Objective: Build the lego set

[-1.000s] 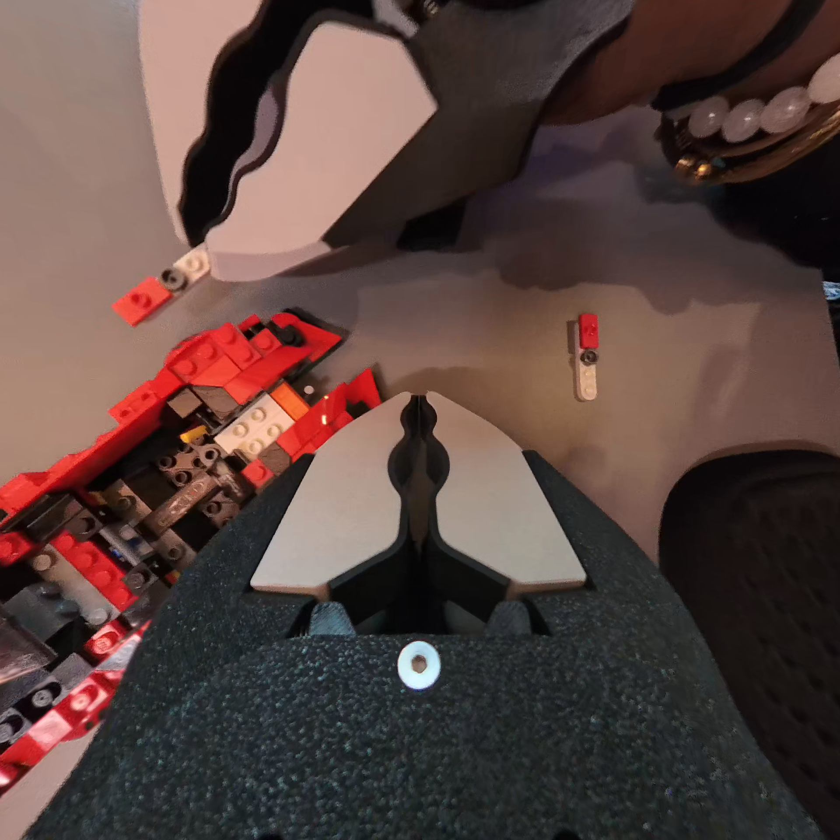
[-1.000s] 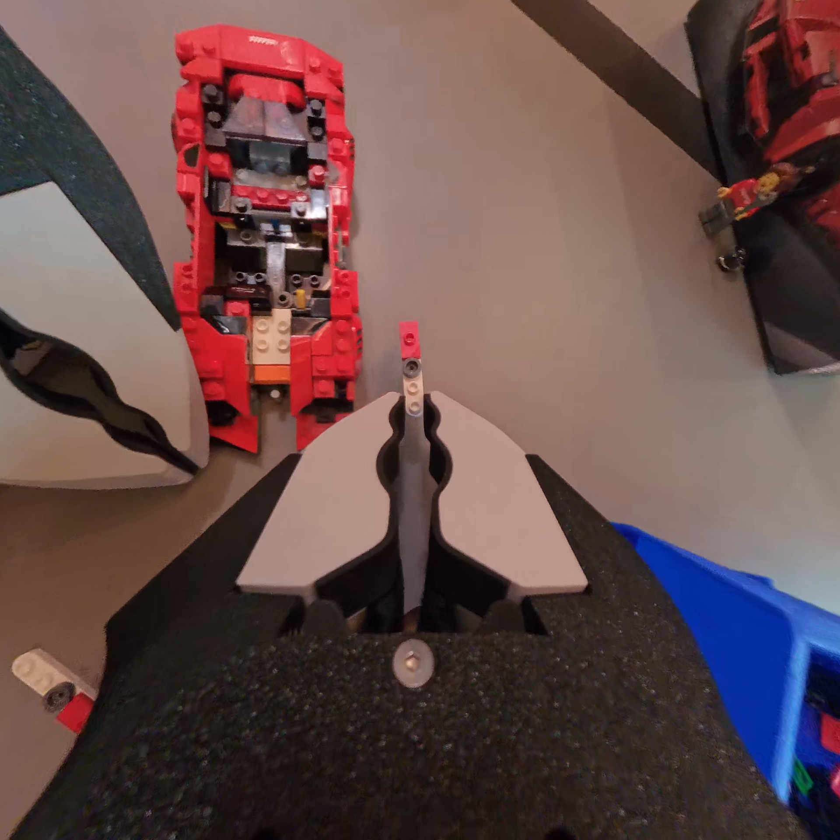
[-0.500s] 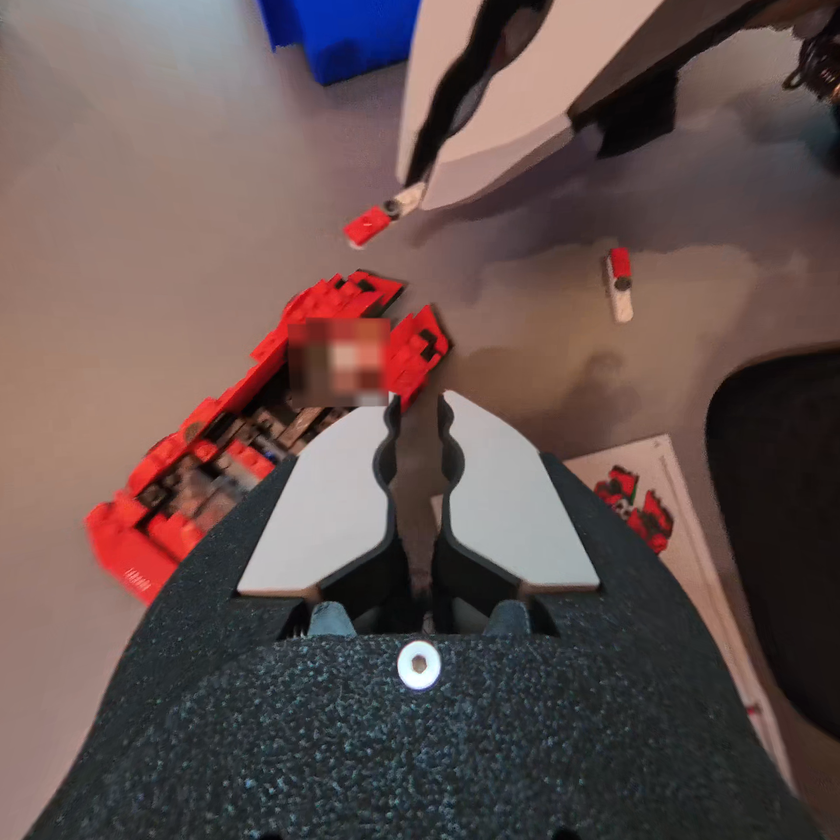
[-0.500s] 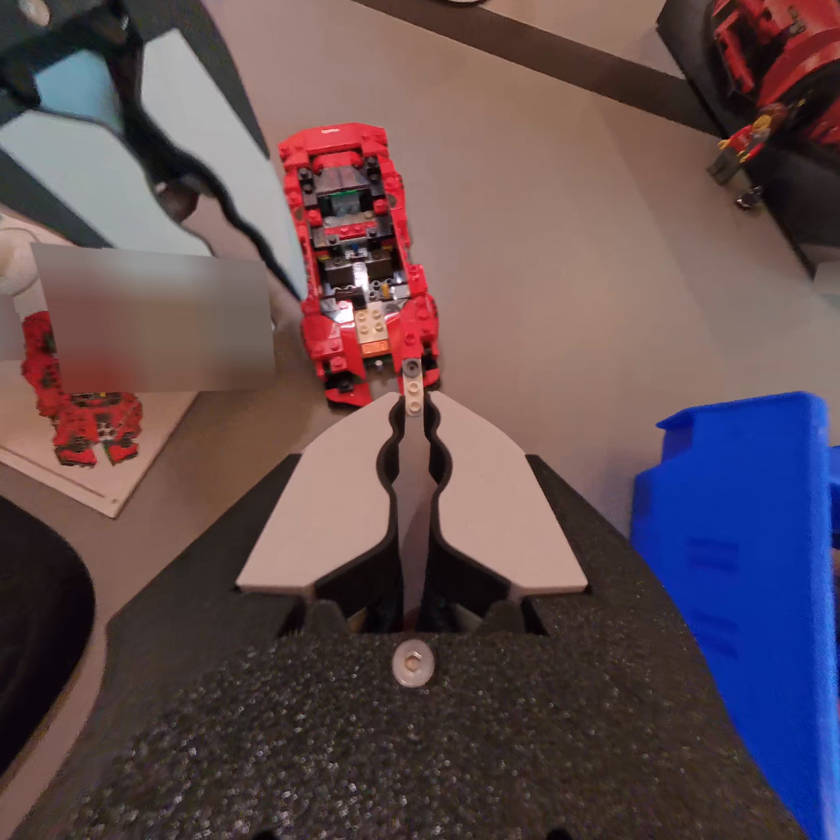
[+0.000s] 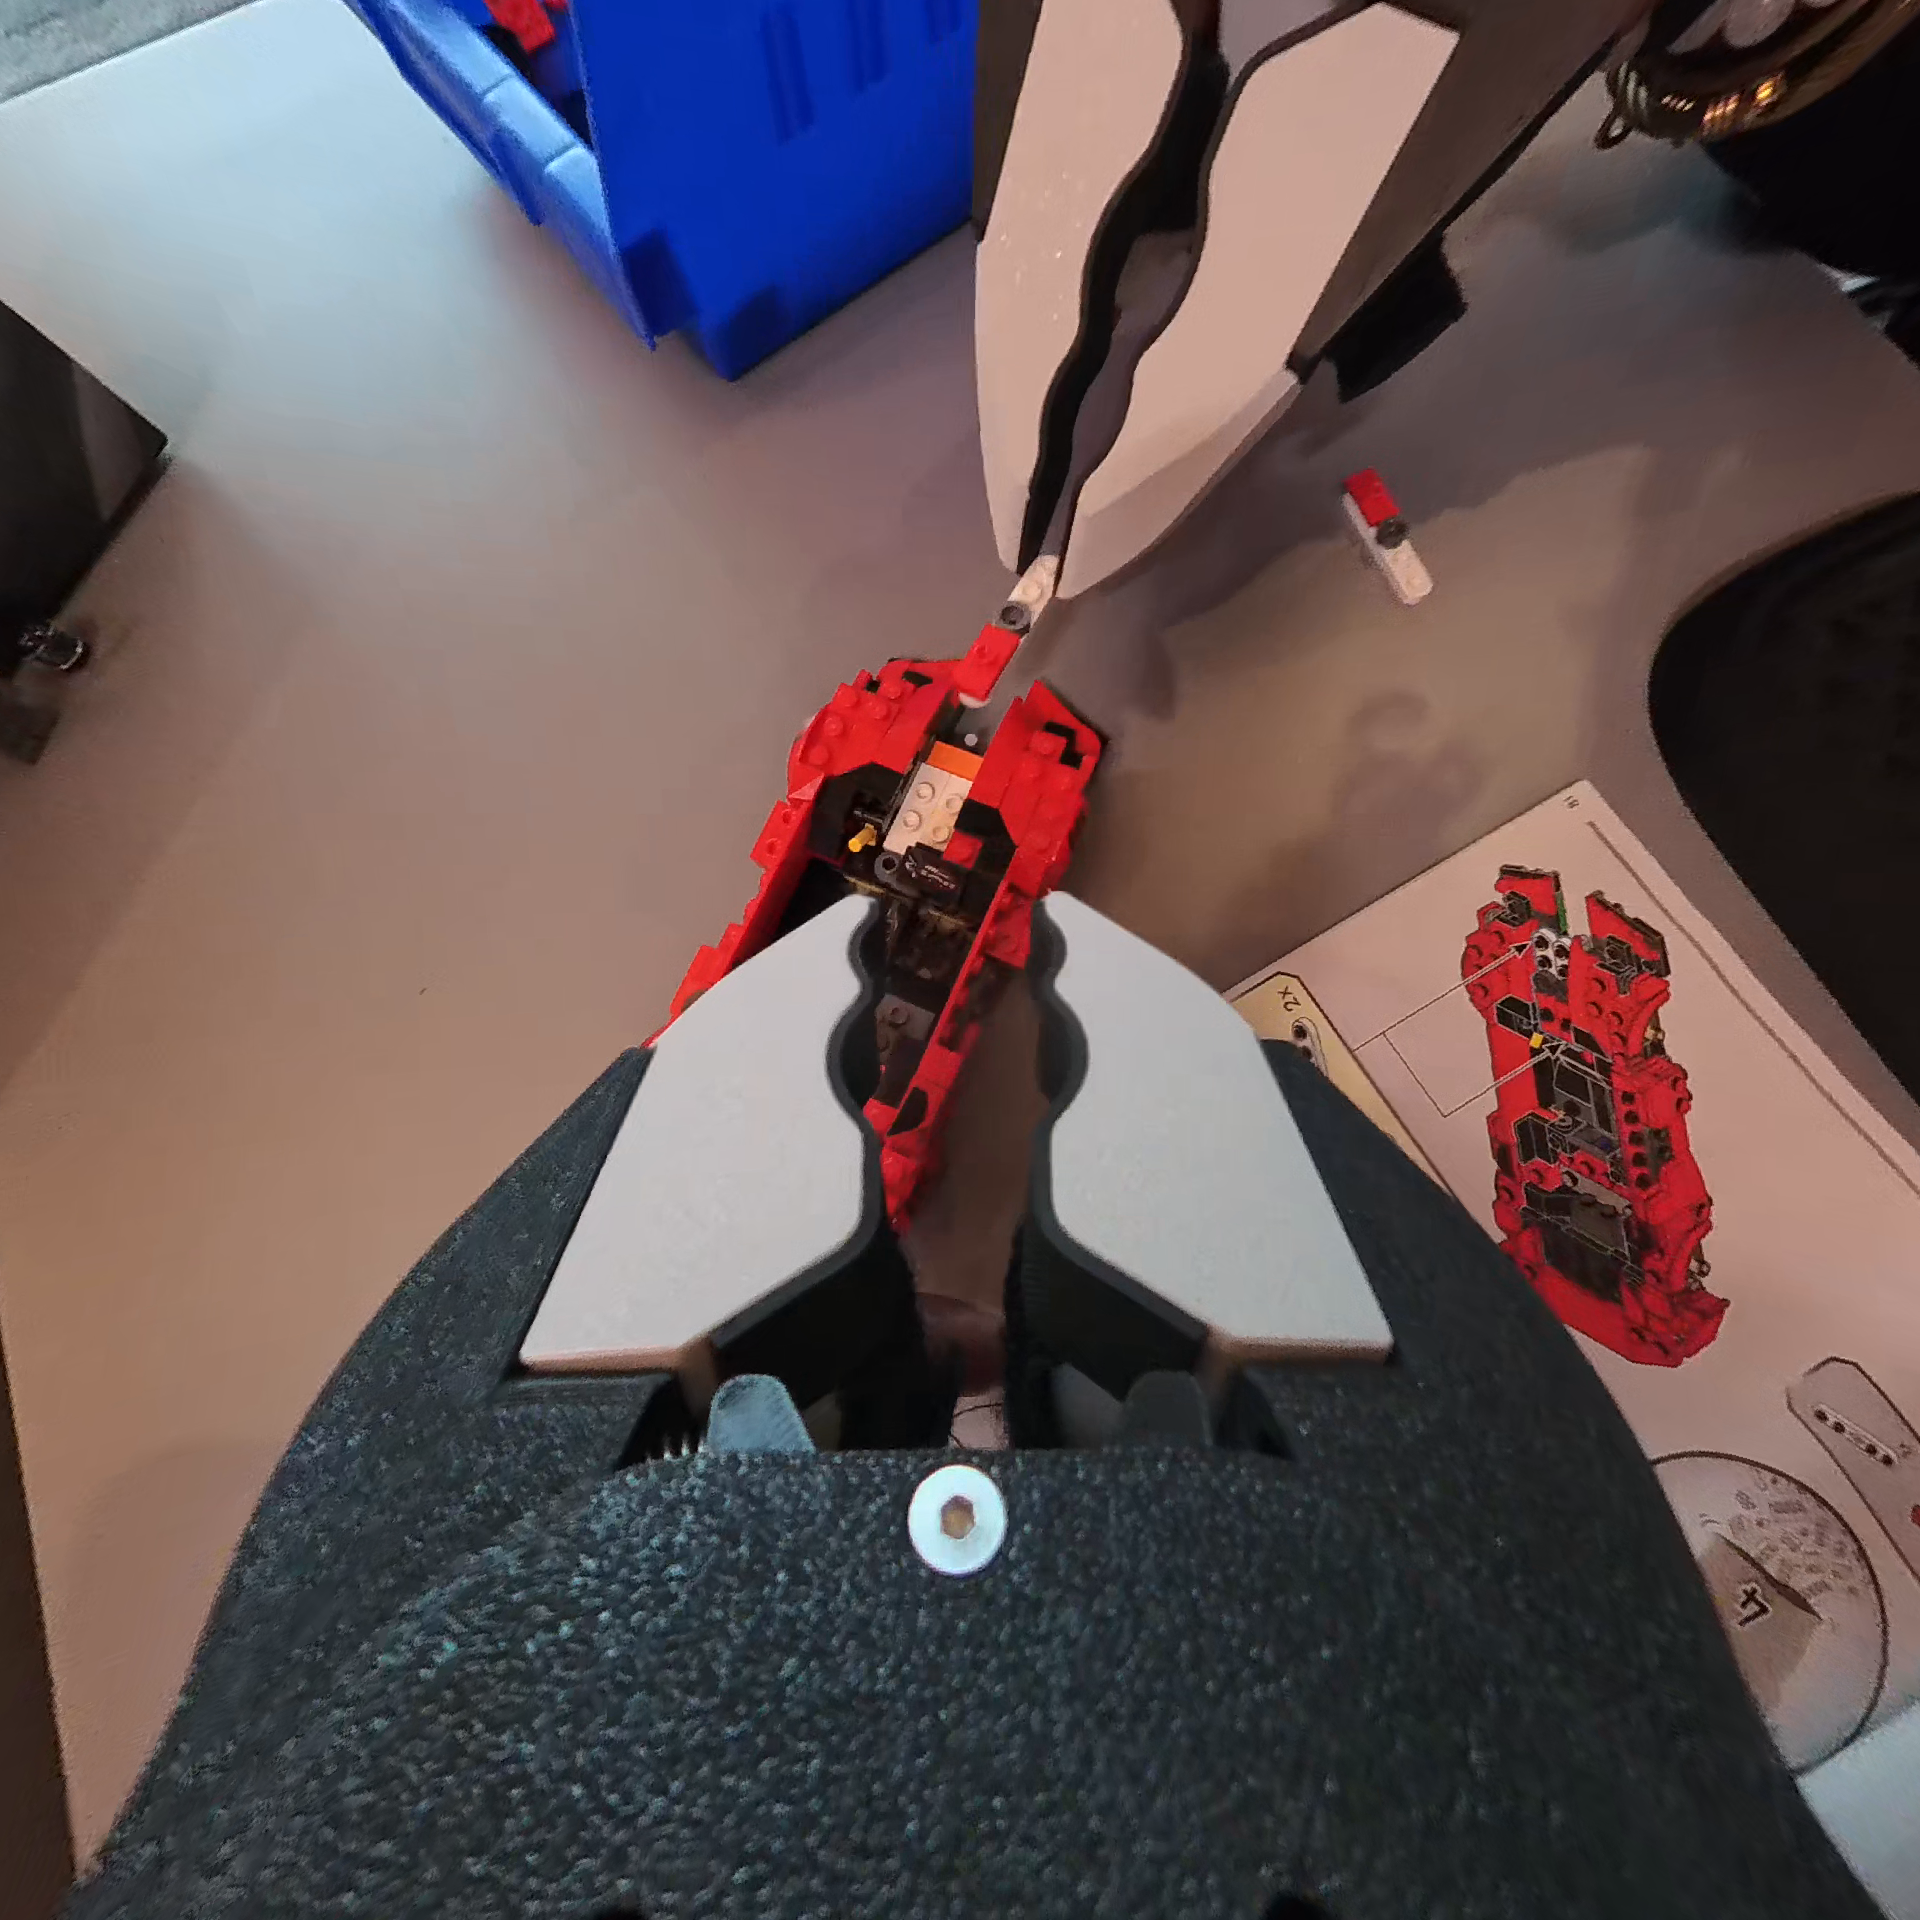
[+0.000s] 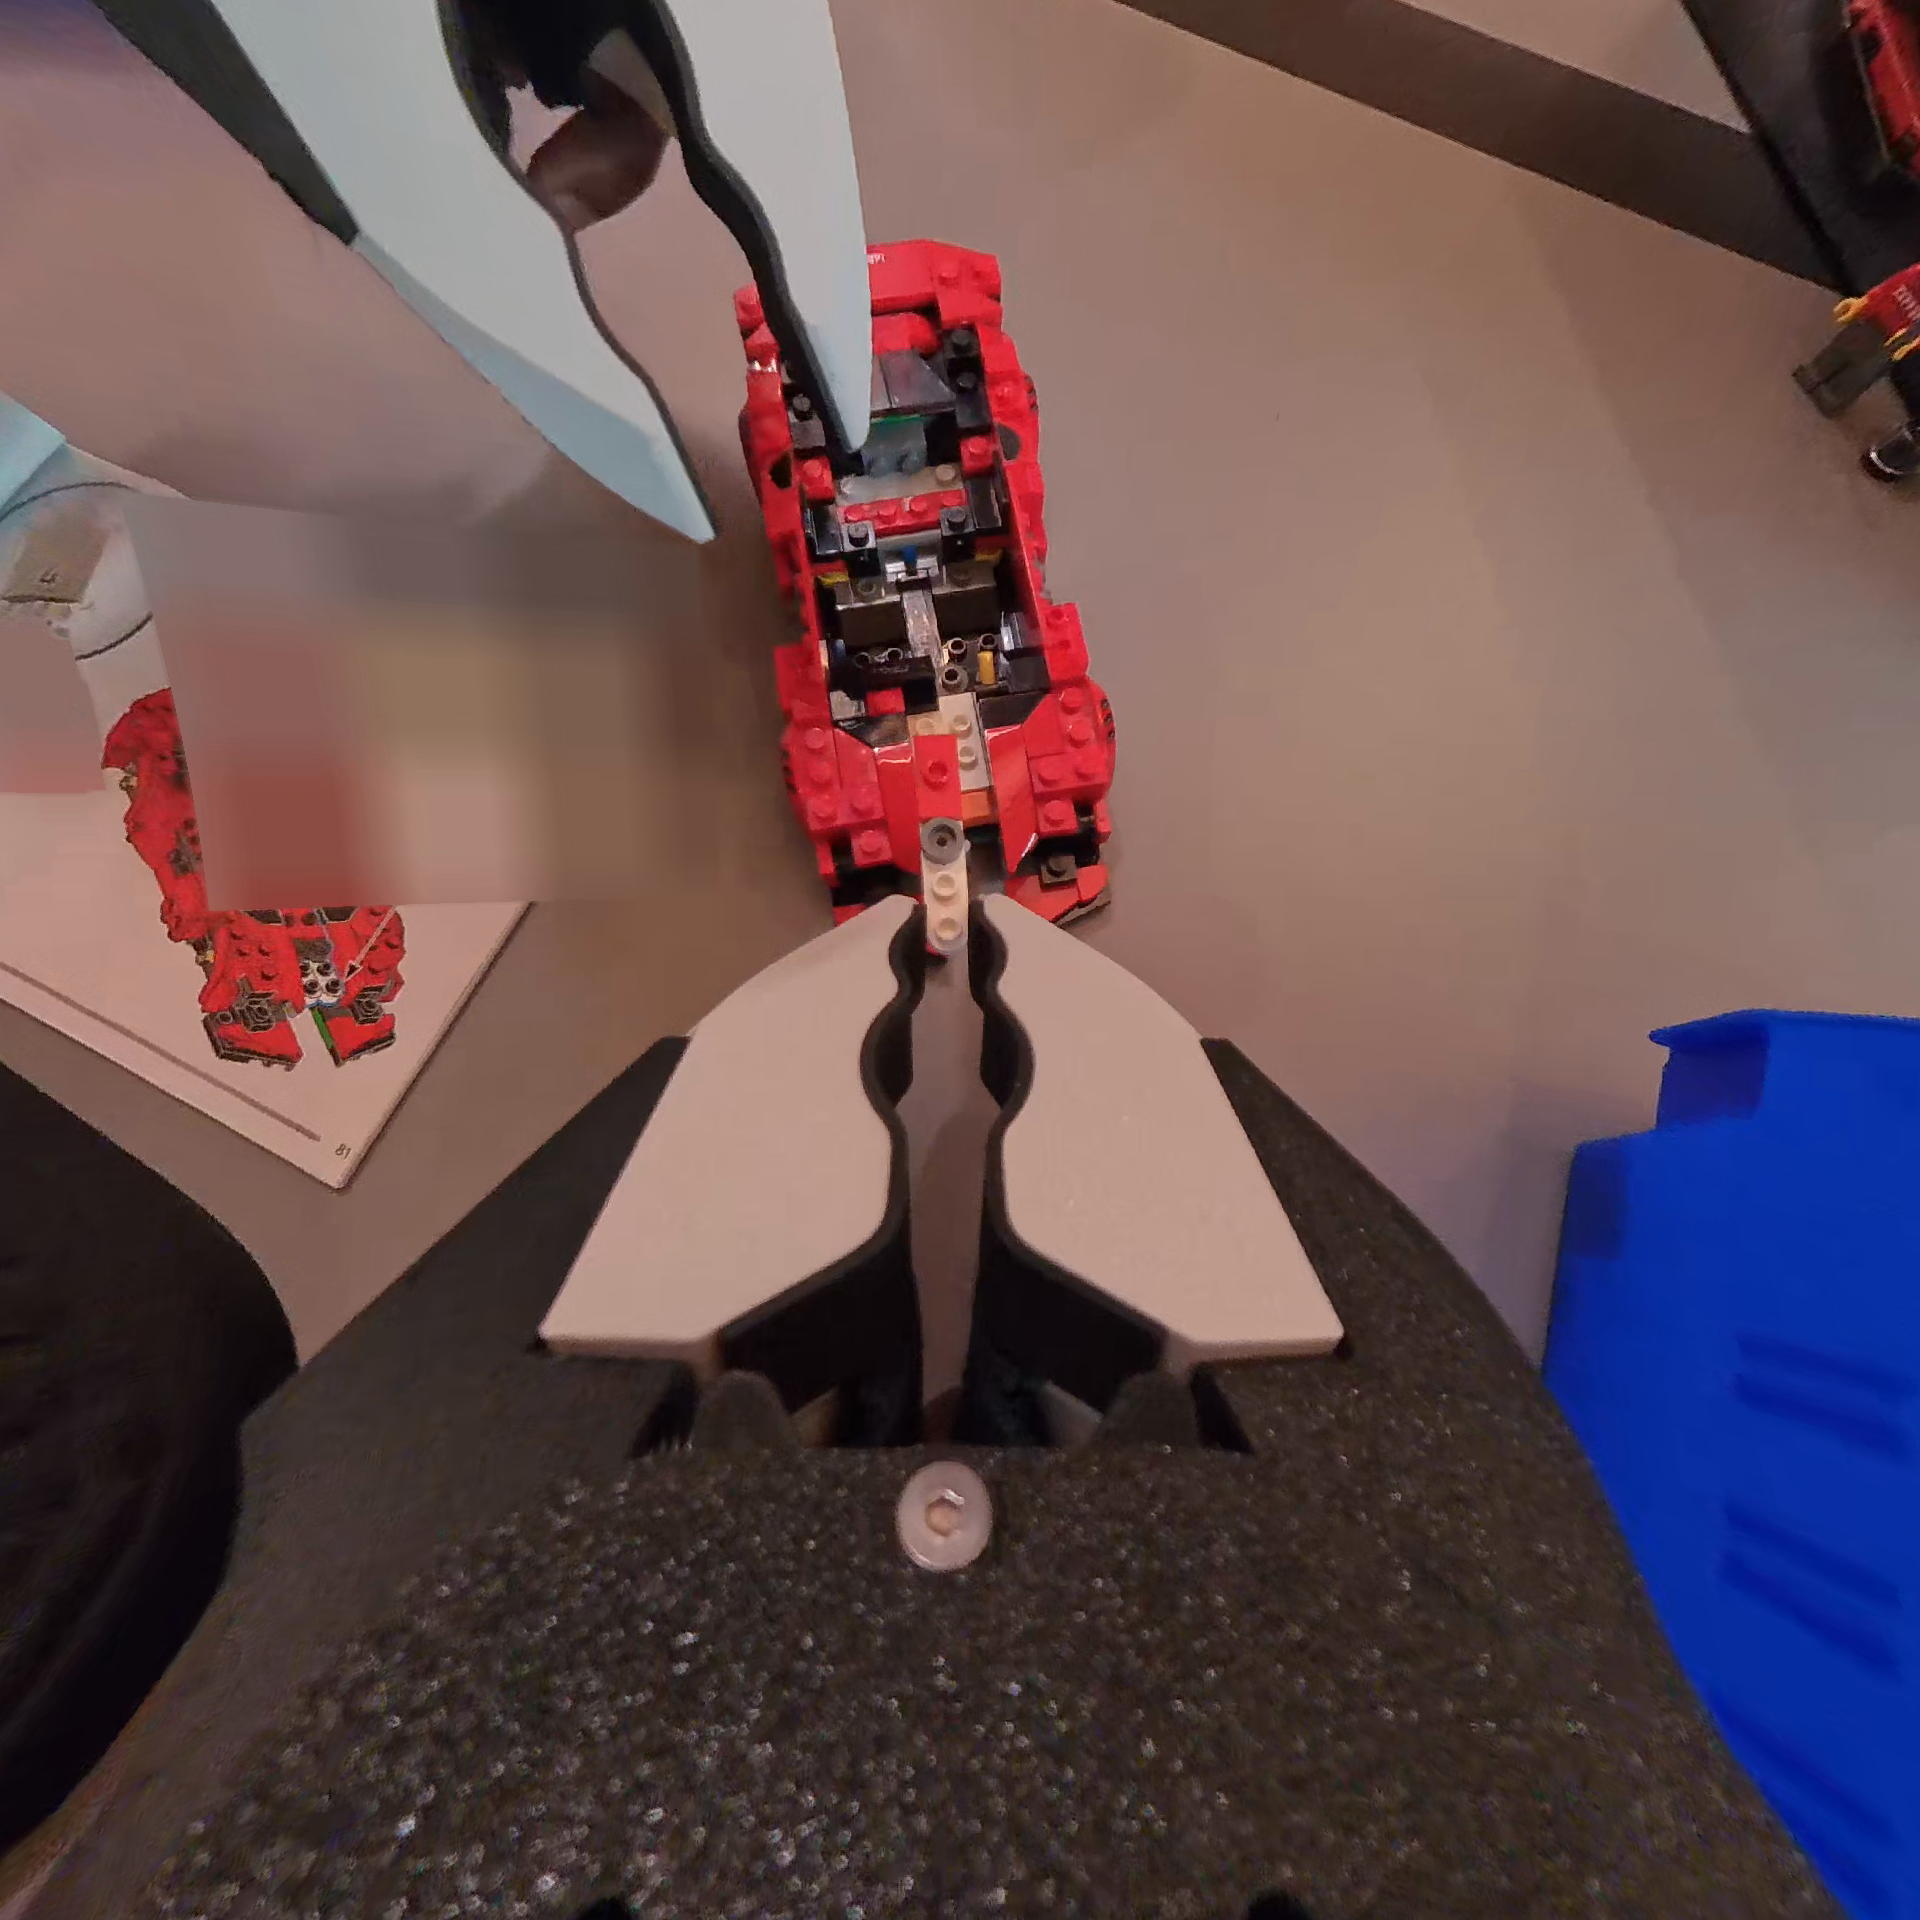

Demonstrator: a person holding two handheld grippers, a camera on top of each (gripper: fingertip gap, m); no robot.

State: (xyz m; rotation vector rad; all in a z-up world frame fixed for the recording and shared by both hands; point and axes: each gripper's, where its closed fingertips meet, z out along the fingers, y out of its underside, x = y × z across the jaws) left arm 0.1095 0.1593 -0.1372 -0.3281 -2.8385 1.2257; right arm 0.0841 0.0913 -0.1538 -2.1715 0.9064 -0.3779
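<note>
The red lego car (image 5: 935,800) lies on the grey table; it also shows in the right wrist view (image 6: 935,623). My right gripper (image 6: 948,925) is shut on a thin white, grey and red strip piece (image 6: 943,831). The strip's red end lies over the middle of the car's near end, and the strip also shows in the left wrist view (image 5: 1013,623). My left gripper (image 5: 951,920) is open above the car's other end. In the right wrist view, one of its fingers (image 6: 842,395) is over the car and the other is beside it.
A second white and red strip (image 5: 1387,540) lies on the table to the right. An instruction booklet (image 5: 1558,1091) lies near the car. A blue bin (image 5: 779,156) stands behind. A black box with a minifigure (image 6: 1870,322) is at the far edge. Spacing between my two grippers at the tips: around 8 cm.
My left gripper has opened and moved over the car's far end. My right gripper has carried the strip piece down to the car's near end.
</note>
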